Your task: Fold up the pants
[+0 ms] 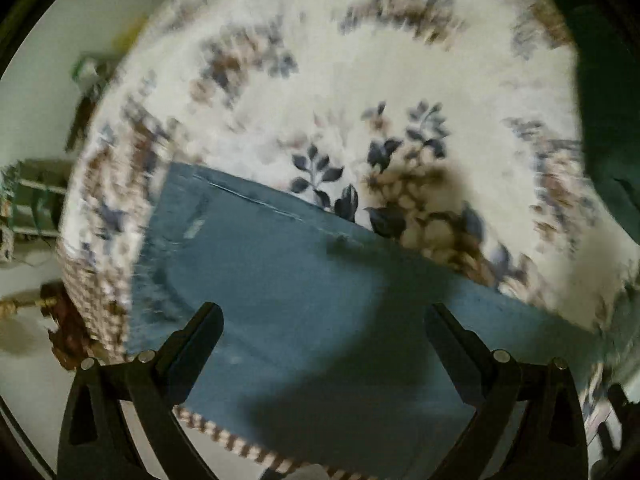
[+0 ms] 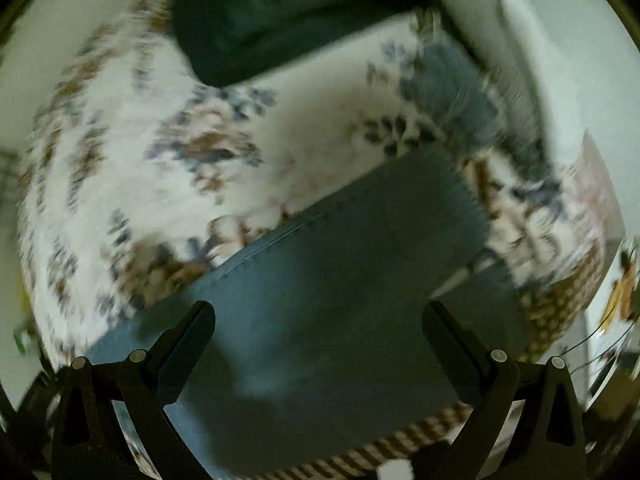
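Note:
Blue denim pants [image 1: 288, 288] lie flat on a white floral bedspread [image 1: 360, 80]; a frayed hem shows at their left end. My left gripper [image 1: 322, 324] is open and empty, hovering above the denim near the bed's front edge. In the right wrist view the pants [image 2: 340, 280] run diagonally, with a frayed hem at the upper right. My right gripper [image 2: 318, 322] is open and empty above them. Both views are motion-blurred.
The floral bedspread [image 2: 120, 152] has a checkered border [image 1: 224, 436] along its front edge. A dark green cloth [image 2: 280, 20] lies at the bed's far side. A shelf [image 1: 36, 204] stands on the pale floor to the left.

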Demonstrator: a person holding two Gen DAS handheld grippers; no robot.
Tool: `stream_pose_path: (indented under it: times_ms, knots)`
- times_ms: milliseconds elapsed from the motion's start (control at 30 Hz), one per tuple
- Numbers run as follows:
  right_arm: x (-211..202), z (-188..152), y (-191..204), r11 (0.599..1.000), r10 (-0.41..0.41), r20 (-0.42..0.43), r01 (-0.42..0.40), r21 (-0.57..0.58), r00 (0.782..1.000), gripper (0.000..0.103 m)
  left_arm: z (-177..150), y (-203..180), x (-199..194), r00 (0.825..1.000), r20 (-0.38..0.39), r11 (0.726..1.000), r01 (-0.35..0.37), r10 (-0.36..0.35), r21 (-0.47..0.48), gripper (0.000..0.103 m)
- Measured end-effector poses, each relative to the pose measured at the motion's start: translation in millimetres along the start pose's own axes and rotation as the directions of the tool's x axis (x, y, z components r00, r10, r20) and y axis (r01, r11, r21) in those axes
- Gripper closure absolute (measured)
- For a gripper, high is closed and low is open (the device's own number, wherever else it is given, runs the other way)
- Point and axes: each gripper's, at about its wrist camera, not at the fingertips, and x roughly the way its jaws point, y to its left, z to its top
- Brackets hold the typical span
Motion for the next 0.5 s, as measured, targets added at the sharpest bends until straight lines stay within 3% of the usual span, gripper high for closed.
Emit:
stream_pose_path:
  times_ms: [100,200,233,300,367,433,467,500]
  knots:
    - [69.1,25.3,-6.1,0.997,-0.014,-0.069,0.020,0.080,0.998,0.000,28.4,-1.9,72.6,0.991,-0.126,0.996,0.034,-0.044,-0.080,0.000]
    - [122.7,43.7,-12.6,0.987,-0.041,-0.099,0.056,0.148,0.994,0.000,47.3,2.6,121.0,0.981,-0.186,0.988,0.021,-0.050,-0.155,0.001]
    - [138.5,47.9,-15.1,0.983,-0.047,-0.109,0.065,0.170,0.993,0.000,49.9,7.8,135.3,0.977,-0.206,0.983,0.013,-0.051,-0.183,0.003]
    - [165.4,53.9,-18.4,0.975,-0.047,-0.129,0.074,0.211,0.990,0.000,50.5,21.1,158.1,0.970,-0.239,0.972,-0.006,-0.052,-0.236,0.017]
    - [187.3,55.0,-20.5,0.966,-0.024,-0.149,0.061,0.250,0.989,0.000,47.9,32.3,166.2,0.968,-0.237,0.959,0.017,-0.086,-0.282,0.020]
    - [200.4,52.4,-22.3,0.960,-0.019,-0.152,0.060,0.273,0.988,0.006,41.1,40.3,156.5,0.980,-0.182,0.953,0.021,-0.080,-0.302,0.039]
    - [203.0,50.6,-22.8,0.958,-0.017,-0.142,0.057,0.282,0.990,0.009,38.5,41.5,150.9,0.985,-0.159,0.954,0.020,-0.070,-0.300,0.061]
    - [203.6,48.4,-22.5,0.957,-0.016,-0.128,0.052,0.286,0.992,0.020,33.9,43.3,141.9,0.990,-0.128,0.956,0.024,-0.064,-0.293,0.082]
